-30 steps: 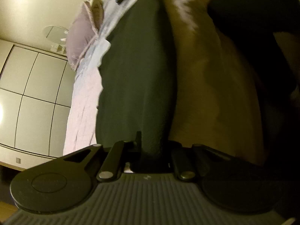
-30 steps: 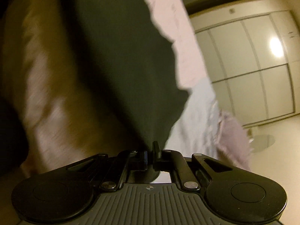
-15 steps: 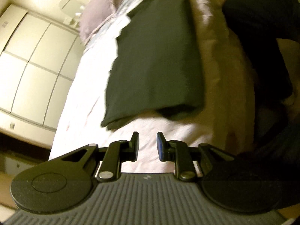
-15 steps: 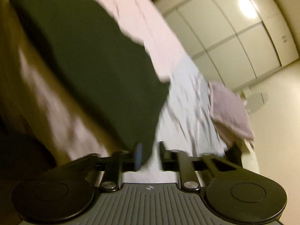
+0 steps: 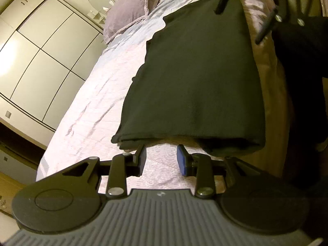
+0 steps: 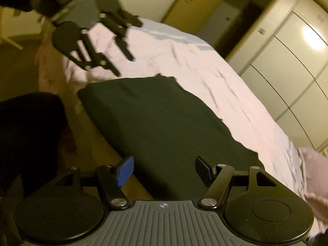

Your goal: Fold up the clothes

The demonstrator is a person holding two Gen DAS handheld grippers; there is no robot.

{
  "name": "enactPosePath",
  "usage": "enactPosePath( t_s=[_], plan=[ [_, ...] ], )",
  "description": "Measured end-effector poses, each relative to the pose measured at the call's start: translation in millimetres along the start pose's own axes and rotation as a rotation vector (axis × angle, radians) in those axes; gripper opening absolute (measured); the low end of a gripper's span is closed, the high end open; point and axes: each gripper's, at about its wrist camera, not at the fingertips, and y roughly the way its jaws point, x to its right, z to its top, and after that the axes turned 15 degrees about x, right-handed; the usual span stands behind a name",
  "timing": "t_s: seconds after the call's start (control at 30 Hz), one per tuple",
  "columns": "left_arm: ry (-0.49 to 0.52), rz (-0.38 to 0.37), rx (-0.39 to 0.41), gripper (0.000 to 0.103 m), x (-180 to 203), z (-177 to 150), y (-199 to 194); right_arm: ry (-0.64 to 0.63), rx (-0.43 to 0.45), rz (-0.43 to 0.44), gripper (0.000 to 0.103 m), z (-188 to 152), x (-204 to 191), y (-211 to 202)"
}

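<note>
A dark green garment (image 5: 194, 78) lies folded flat in a long rectangle near the side edge of a bed with a pale pink cover (image 5: 92, 112). My left gripper (image 5: 162, 160) hovers just off its near short end; the jaws are opening and only bedspread shows between them. In the right wrist view the same garment (image 6: 164, 123) stretches away from my right gripper (image 6: 164, 170), whose blue-padded jaws are opening wide above its end and hold nothing. The left gripper (image 6: 124, 66) shows beyond the garment's far end. The right gripper (image 5: 244, 14) appears at the top of the left wrist view.
A mauve pillow (image 5: 127, 18) rests at the head of the bed. White wardrobe doors (image 5: 41, 61) line the far wall, with a doorway (image 6: 235, 20) beside them. The person's dark clothing (image 5: 303, 61) stands along the bed's near edge.
Both grippers were shut on the hanging garment a second ago. They have let go and drawn back to its two ends, and the garment now lies flat on the bed.
</note>
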Motion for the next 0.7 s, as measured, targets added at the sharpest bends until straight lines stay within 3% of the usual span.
enactPosePath(
  t_s=[0.13,0.27,0.33,0.47,0.53,0.57,0.63,0.7],
  plan=[
    [-0.018,0.002,0.006,0.031,-2,-7,3,0.017,0.013,0.041,0.068,8,-11,5],
    [-0.043,0.011,0.024,0.043,-6,-14,-1,-0.024,0.019,0.079,0.068,9,-20,25],
    [-0.032,0.009,0.029,0.047,-8,-19,-2,-0.088,0.017,0.091,0.068,6,-29,38],
    [0.041,-0.016,0.04,0.065,-6,-30,-1,-0.284,0.018,0.098,0.068,6,-59,63],
    [0.108,-0.029,0.046,0.066,-2,-35,2,-0.363,0.016,0.09,0.068,3,-68,75],
    [0.136,-0.035,0.051,0.067,-1,-37,3,-0.359,0.019,0.091,0.064,3,-68,78],
    [0.178,-0.041,0.069,0.069,-2,-39,7,-0.294,0.04,0.092,0.009,8,-60,80],
    [0.214,-0.049,0.093,0.074,-5,-40,12,-0.174,0.074,0.084,0.007,17,-43,77]
  ],
)
